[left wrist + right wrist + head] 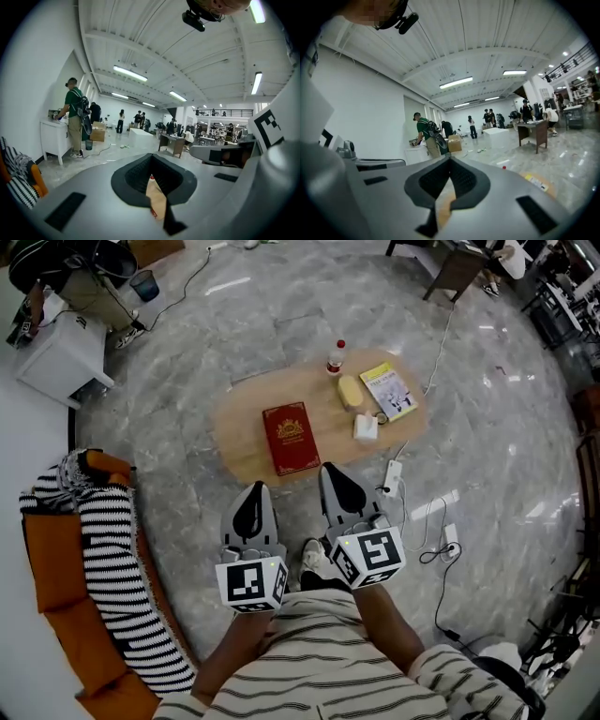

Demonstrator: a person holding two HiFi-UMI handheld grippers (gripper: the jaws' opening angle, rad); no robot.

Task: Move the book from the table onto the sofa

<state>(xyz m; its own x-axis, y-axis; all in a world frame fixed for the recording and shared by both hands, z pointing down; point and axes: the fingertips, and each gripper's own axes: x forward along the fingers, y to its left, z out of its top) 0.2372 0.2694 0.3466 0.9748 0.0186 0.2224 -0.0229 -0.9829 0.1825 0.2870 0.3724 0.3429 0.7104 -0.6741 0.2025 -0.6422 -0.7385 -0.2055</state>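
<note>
A dark red book (291, 437) with a gold crest lies flat near the front edge of the oval wooden table (244, 418). My left gripper (254, 487) hovers just short of that edge, below the book, jaws shut with nothing in them. My right gripper (331, 469) is beside it at the book's lower right corner, also shut and empty. The orange sofa (56, 568) with a striped blanket (117, 568) stands at the left. In the left gripper view the shut jaws (151, 158) show only a sliver of table; the right gripper view (449, 160) shows the same.
Also on the table are a yellow book (389, 390), a red-capped bottle (335, 357), a yellow object (350, 392) and a small white box (366, 427). A power strip (392, 474) and cables lie on the floor to the right. A white cabinet (61, 357) stands at the back left.
</note>
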